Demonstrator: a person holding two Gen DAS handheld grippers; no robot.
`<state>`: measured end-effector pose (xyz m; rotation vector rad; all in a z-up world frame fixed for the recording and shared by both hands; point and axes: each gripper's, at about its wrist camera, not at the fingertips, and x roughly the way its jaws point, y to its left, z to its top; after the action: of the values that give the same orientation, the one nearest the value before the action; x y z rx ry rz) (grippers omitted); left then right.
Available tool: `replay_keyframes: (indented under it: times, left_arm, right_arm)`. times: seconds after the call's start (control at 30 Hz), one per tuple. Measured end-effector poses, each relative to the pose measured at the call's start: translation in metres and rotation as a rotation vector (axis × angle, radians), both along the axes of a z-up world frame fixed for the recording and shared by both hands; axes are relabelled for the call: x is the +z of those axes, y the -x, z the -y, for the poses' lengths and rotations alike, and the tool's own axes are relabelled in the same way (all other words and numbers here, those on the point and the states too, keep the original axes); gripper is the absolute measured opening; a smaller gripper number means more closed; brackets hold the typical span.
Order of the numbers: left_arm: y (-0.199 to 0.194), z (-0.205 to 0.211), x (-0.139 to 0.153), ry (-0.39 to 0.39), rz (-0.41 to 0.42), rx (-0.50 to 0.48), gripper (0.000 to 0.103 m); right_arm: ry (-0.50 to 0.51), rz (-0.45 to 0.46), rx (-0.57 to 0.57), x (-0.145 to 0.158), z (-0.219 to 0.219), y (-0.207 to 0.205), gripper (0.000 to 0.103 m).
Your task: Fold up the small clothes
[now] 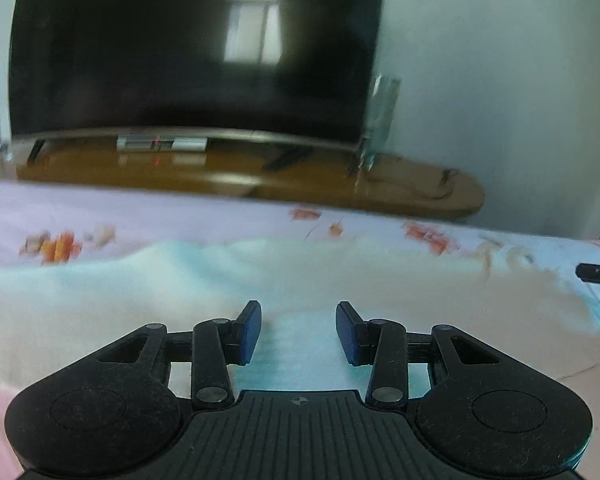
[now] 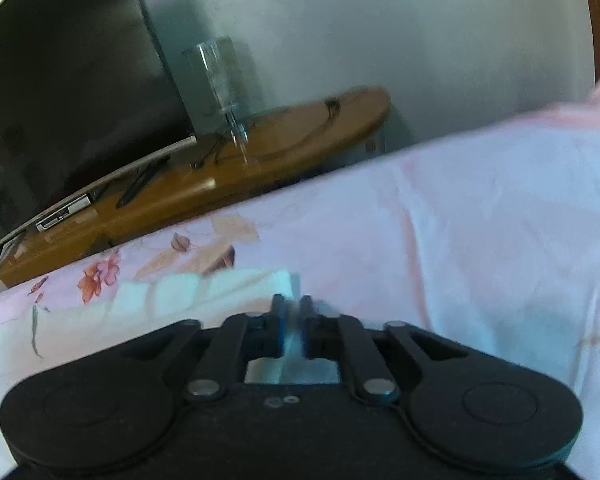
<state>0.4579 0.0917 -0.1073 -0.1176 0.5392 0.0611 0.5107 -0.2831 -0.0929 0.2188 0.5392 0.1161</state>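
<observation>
A pale cream and light-blue small garment (image 1: 228, 280) lies spread on a pink floral bedsheet (image 1: 180, 212). My left gripper (image 1: 299, 314) is open just above the garment, nothing between its blue pads. In the right wrist view my right gripper (image 2: 292, 312) is shut on the garment's light-blue edge (image 2: 220, 284), a strip of cloth pinched between its fingers. The right gripper's tip shows at the far right of the left wrist view (image 1: 598, 272).
Beyond the bed stands a wooden TV cabinet (image 1: 340, 184) with a large dark television (image 1: 188, 48) and a clear glass vase (image 1: 380, 116). A grey wall (image 1: 500, 80) is behind. The pink sheet (image 2: 500, 220) stretches to the right.
</observation>
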Motion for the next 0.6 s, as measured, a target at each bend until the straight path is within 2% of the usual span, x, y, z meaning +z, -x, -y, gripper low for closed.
replay_keyframes:
  times: [0.03,0.07,0.1,0.17,0.2,0.23,0.27,0.33,0.4,0.47,0.5,0.53,0.6]
  left_arm:
    - [-0.005,0.005,-0.004,-0.028,-0.039,-0.007,0.041]
    - [-0.013,0.007,-0.012,-0.048,-0.113,-0.014,0.041]
    - [-0.014,0.011,-0.016,-0.073,-0.108,-0.022,0.049]
    - [-0.014,0.008,-0.011,-0.055,-0.125,-0.026,0.051]
    - [-0.011,0.002,-0.005,-0.023,-0.127,-0.023,0.066]
    - [-0.003,-0.007,0.0,0.007,-0.106,-0.005,0.092]
    - [0.011,-0.018,0.006,0.027,-0.06,0.037,0.098]
    - [0.044,-0.052,0.013,0.075,0.017,0.105,0.099]
    - [0.07,-0.091,0.014,0.143,0.017,0.208,0.098]
    - [0.101,-0.14,0.012,0.247,0.029,0.337,0.098]
    - [0.115,-0.164,0.009,0.303,0.03,0.401,0.093]
    - [0.13,-0.19,0.006,0.36,0.033,0.468,0.081]
    - [0.152,-0.23,-0.003,0.453,0.027,0.579,0.07]
  right_arm:
    - [0.006,0.028,0.03,0.004,-0.003,0.006,0.014]
    - [0.036,0.039,0.068,0.005,-0.01,0.011,0.015]
    - [0.086,0.035,0.099,0.001,-0.019,0.015,0.017]
    - [0.194,-0.065,0.116,-0.019,-0.033,0.012,0.024]
    - [0.219,-0.037,0.104,-0.017,-0.035,0.019,0.026]
    - [0.22,-0.047,0.093,-0.013,-0.035,0.025,0.029]
    - [0.187,-0.021,0.085,-0.008,-0.03,0.036,0.028]
    - [0.142,0.025,0.081,0.0,-0.021,0.06,0.031]
    - [0.149,0.018,0.084,0.001,-0.015,0.082,0.033]
    - [0.153,-0.005,0.094,-0.003,-0.008,0.105,0.033]
    - [0.157,-0.019,0.095,-0.007,-0.004,0.115,0.033]
    - [0.159,-0.033,0.089,-0.01,0.0,0.123,0.033]
    - [0.137,-0.059,0.063,-0.014,0.009,0.14,0.033]
